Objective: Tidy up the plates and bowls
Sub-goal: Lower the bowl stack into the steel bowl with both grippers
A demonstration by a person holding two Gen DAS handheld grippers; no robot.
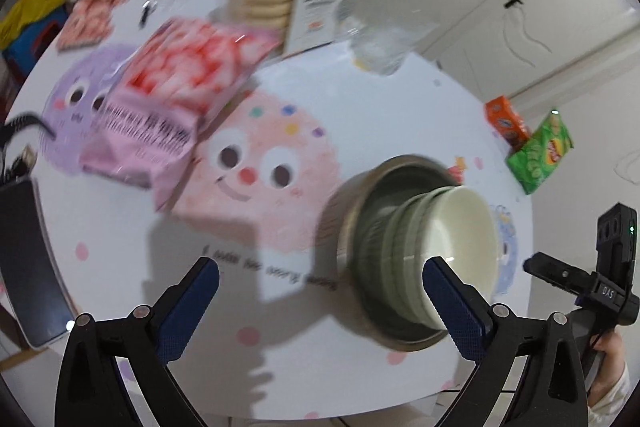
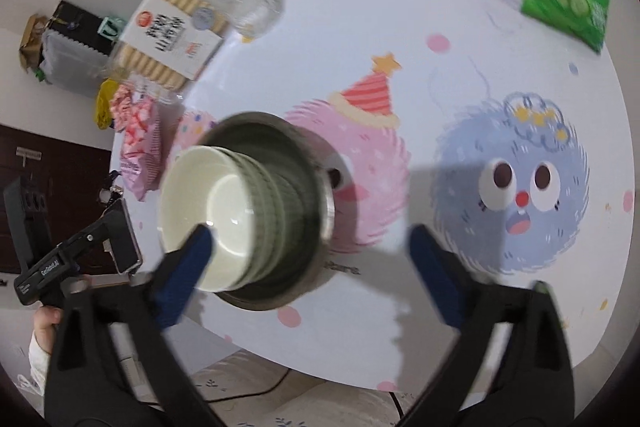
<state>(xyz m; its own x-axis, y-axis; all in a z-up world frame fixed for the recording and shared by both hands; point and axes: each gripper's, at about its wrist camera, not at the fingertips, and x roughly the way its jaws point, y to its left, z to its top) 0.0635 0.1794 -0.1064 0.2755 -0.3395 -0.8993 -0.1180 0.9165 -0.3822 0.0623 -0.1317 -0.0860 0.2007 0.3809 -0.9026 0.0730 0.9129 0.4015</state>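
Both our left tongs [image 1: 320,279] and right tongs [image 2: 308,251] stand spread, pinching nothing. Between them, on the table [image 2: 460,87], green bowls [image 2: 224,211] sit nested in a steel bowl [image 1: 360,187]; we should withdraw clear without nudging the stack.

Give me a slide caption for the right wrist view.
Open right claw above green bowls nested in a steel bowl on a cartoon tablecloth.

Both wrist views look steeply down, sharing the stacked bowls [image 1: 448,251].
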